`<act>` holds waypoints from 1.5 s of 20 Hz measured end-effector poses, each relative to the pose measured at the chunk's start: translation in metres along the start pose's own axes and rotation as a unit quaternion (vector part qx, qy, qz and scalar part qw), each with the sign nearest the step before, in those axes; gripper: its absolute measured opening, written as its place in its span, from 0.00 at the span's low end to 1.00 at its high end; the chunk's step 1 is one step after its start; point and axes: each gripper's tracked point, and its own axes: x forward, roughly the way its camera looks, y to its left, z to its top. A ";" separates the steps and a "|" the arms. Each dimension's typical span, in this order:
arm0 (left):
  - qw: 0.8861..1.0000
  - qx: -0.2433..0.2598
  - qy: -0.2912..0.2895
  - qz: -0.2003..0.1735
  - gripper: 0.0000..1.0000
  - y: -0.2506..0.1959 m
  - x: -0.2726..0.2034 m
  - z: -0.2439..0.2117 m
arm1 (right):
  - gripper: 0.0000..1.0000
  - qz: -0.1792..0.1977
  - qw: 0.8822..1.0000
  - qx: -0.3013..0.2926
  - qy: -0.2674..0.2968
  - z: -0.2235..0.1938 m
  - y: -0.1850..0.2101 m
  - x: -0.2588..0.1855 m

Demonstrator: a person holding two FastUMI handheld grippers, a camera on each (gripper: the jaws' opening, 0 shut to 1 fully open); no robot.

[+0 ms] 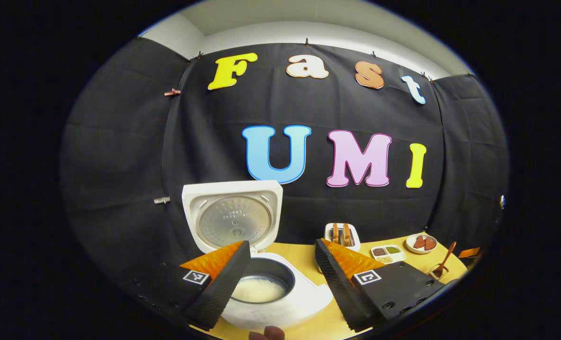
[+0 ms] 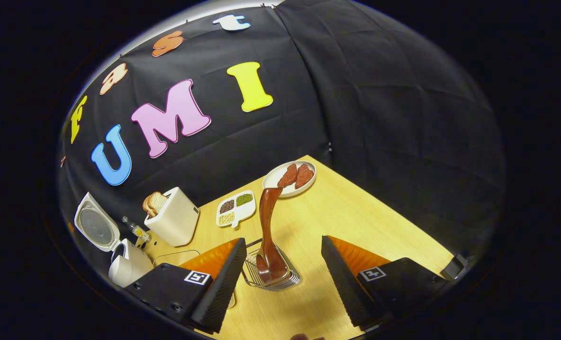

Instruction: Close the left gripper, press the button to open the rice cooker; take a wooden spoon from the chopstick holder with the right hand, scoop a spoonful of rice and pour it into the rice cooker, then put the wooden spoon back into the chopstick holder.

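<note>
Right gripper view has the wooden spoon standing bowl-down in the wire chopstick holder, its handle rising and curving away toward the plate of red slices. The right gripper hangs just above the holder with its fingers spread wide, one on each side of the basket, touching nothing. Judging from this, either the spoon is about to be taken or it has just been set back; these pictures alone do not settle which.

If a pick is in hand, the fingers should come down around the straight lower part of the handle, above the basket rim, and close squarely across its flat faces so the spoon does not twist. Lift straight up so the bowl clears the wire without dragging the light holder across the surface.

The spoon is dark reddish-brown, glossy, with a narrow handle widening at the top.

In the left gripper view the rice cooker sits open, lid upright, white rice in its pot. The left gripper hovers over it with its fingers apart, gripping nothing.
</note>
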 end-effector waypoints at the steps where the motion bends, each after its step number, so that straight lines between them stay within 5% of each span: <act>1: 1.000 0.008 -0.011 0.004 0.95 0.005 0.008 0.011 | 0.98 0.001 1.000 0.000 -0.013 0.010 0.005 -0.011; 11: 0.995 0.007 -0.073 0.066 0.93 0.077 0.108 0.094 | 0.98 0.010 0.993 -0.073 -0.095 0.067 0.055 -0.082; 21: 0.993 0.004 -0.009 0.119 0.93 0.124 0.202 0.060 | 0.98 0.002 0.992 -0.068 -0.108 0.049 0.078 -0.124; 26: 0.989 -0.006 0.036 0.142 0.97 0.120 0.188 0.038 | 0.99 0.007 0.993 -0.064 -0.099 0.045 0.078 -0.132; 30: 0.988 0.033 0.054 0.141 0.99 0.098 0.149 0.023 | 0.98 0.023 0.993 -0.076 -0.092 0.048 0.081 -0.131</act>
